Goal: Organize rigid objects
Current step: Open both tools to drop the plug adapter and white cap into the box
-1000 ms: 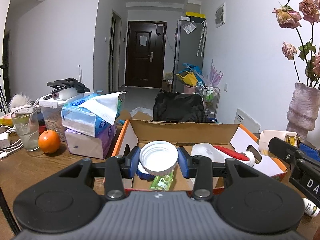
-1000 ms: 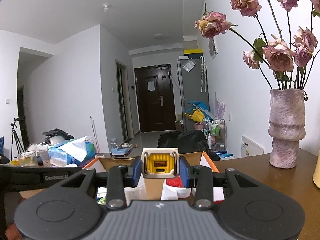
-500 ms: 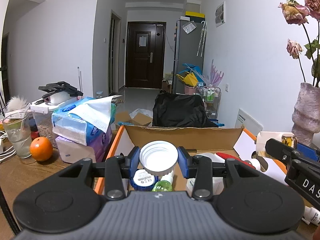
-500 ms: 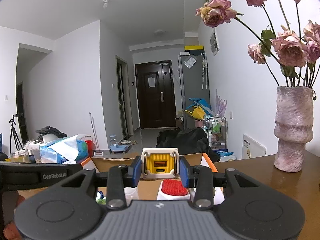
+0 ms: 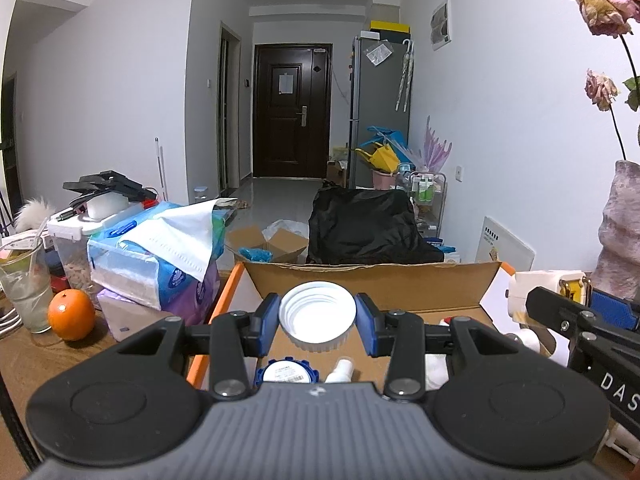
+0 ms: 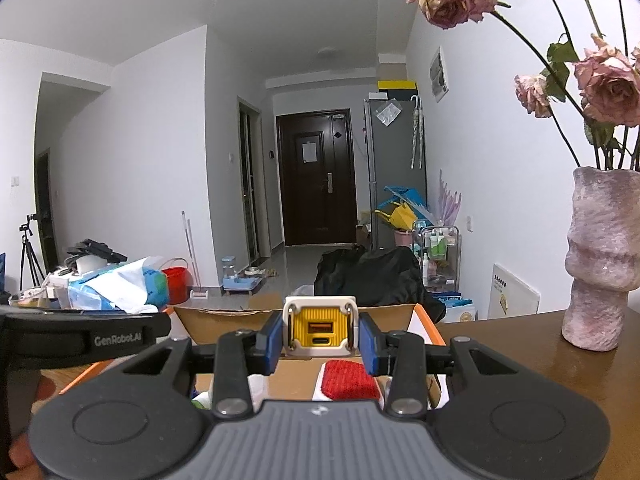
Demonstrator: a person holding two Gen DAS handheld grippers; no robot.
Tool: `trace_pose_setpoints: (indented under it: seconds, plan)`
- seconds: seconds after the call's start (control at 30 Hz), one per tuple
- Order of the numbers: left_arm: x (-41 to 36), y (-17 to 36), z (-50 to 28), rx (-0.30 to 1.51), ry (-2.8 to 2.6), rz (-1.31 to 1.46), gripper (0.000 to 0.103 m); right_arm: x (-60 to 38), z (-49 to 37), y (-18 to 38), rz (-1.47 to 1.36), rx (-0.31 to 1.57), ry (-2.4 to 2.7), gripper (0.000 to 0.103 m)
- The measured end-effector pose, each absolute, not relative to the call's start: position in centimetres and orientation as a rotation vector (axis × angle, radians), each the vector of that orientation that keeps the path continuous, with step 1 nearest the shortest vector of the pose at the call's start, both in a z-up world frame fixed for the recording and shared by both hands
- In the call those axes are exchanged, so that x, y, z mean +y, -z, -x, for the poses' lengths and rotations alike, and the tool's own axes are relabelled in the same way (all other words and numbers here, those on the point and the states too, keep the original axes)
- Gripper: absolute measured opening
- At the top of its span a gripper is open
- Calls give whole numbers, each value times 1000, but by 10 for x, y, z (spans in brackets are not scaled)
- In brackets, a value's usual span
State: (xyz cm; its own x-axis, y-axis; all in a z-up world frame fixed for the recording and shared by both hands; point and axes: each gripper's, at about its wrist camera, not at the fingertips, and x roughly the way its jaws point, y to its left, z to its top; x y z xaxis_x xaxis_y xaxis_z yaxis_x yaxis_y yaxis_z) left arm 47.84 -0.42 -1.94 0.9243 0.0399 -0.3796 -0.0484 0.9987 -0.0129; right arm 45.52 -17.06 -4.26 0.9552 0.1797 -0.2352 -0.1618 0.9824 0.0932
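L gripper [image 5: 317,322], center frame, is pinching 1 white lid [image 5: 317,316] in its jaws, over the box [image 5: 372,280]. R gripper [image 6: 320,338] is pinching 1 yellow charger [image 6: 320,330], also above the box. Inside: 1 blue cap [image 5: 286,372], 1 red brush [image 6: 349,379]. On surface, lower left: 1 orange [image 5: 71,315], 1 cup [image 5: 24,284].

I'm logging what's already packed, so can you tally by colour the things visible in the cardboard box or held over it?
White: 2, the white lid in the left gripper, and a small spray bottle
Blue: 1, blue-rimmed cap
Red: 1, red-topped item
Yellow: 1, yellow charger in the right gripper
Total: 5
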Motion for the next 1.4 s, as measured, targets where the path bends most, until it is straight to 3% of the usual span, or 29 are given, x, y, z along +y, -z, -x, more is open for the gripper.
trace_pose_setpoints:
  seconds: [1.03, 1.1, 1.13, 1.17, 1.27, 1.3, 1.33, 1.4]
  plan:
    - [-1, 32, -511, 437, -40, -19, 42, -169, -488, 45, -40, 329, -183, 38]
    - [1, 32, -511, 443, -40, -16, 49, -169, -489, 46, -31, 342, -182, 38]
    - [2, 33, -512, 442, -43, -14, 59, -169, -490, 46, -30, 345, -173, 39]
    - [3, 32, -511, 439, -49, -15, 71, -170, -489, 46, -31, 344, -157, 43]
    - [3, 31, -508, 424, -78, -19, 96, -176, -488, 44, -52, 339, -132, 77]
    - [3, 31, -508, 421, -88, -20, 101, -177, -486, 43, -58, 330, -123, 83]
    - [3, 31, -507, 417, -105, -21, 103, -178, -486, 43, -56, 326, -120, 84]
    - [3, 30, -507, 416, -120, -29, 103, -179, -486, 42, -55, 325, -117, 99]
